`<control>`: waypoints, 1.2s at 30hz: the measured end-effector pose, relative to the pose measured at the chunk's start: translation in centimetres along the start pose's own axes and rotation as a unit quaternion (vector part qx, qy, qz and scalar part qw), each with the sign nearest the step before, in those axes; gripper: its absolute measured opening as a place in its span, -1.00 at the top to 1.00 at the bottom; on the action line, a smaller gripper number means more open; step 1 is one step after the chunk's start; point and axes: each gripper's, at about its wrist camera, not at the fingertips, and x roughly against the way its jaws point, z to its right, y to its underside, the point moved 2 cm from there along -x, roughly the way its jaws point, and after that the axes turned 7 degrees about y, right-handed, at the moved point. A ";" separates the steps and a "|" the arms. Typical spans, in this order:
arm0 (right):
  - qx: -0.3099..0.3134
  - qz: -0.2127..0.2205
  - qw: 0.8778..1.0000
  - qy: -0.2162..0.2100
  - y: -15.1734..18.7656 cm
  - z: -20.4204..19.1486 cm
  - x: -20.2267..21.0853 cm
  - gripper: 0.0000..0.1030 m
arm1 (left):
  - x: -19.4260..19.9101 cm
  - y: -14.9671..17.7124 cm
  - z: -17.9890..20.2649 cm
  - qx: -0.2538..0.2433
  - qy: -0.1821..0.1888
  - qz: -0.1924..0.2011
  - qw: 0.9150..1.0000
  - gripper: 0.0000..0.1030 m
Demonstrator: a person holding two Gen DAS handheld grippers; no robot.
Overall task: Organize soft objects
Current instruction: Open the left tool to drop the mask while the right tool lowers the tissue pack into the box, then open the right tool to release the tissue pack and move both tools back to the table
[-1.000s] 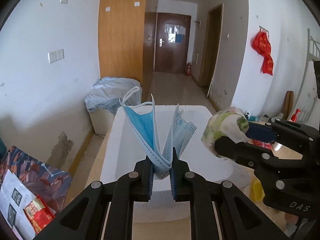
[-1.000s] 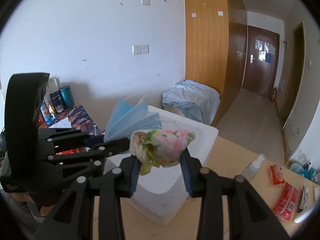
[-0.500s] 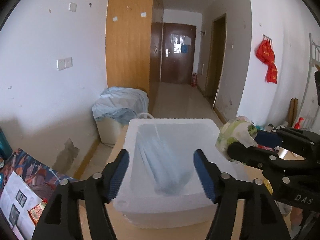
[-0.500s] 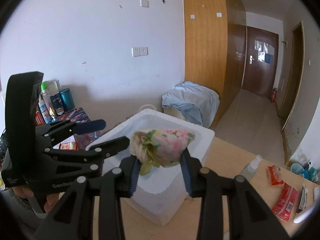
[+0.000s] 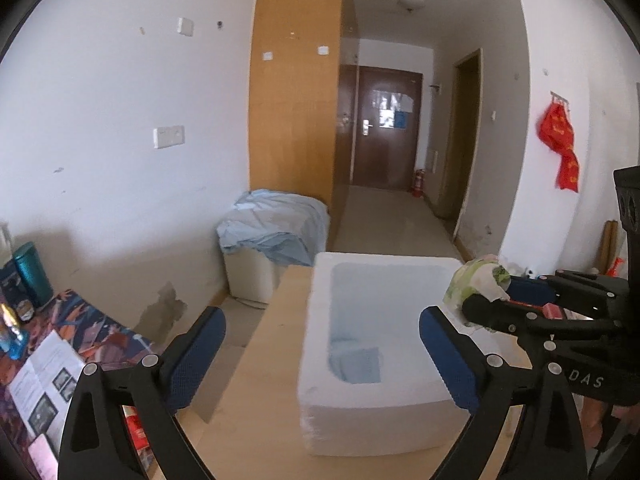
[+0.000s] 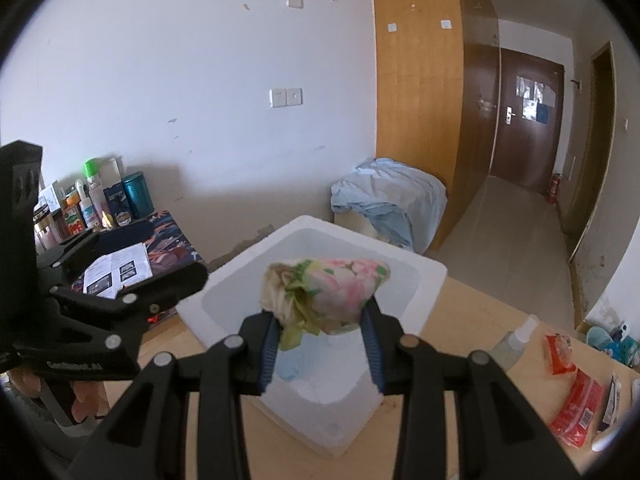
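Ahead of and below the left gripper, a white foam box sat on the worktop, a blue mask lying flat in its near corner. The fingers were opening with nothing between them, presumably a drop made so the mask would settle inside. Just right of them, the right gripper was clamped on a floral cloth bundle, held above the box's open top. That placement suggested it was queued for the same container, the squeeze keeping the soft wad compact.
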 end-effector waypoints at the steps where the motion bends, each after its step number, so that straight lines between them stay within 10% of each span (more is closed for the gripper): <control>1: 0.001 -0.002 1.000 -0.001 0.0 -0.2 -0.2 0.19 | 0.1 0.1 -0.1 0.001 -0.005 0.001 1.000 -0.89; 14: 0.005 -0.016 1.000 -0.011 -0.4 -1.3 -2.4 0.16 | 1.5 0.5 -2.7 0.031 -0.035 0.001 0.999 -0.89; 27: -0.006 -0.012 1.000 0.003 -0.7 -0.6 -2.1 -0.75 | 2.0 0.5 -2.8 0.036 -0.030 0.006 0.999 -0.89; 36: -0.005 -0.012 1.000 0.007 -0.6 -0.4 -1.7 -0.77 | 2.1 0.5 -2.5 0.035 -0.027 0.005 0.999 -0.89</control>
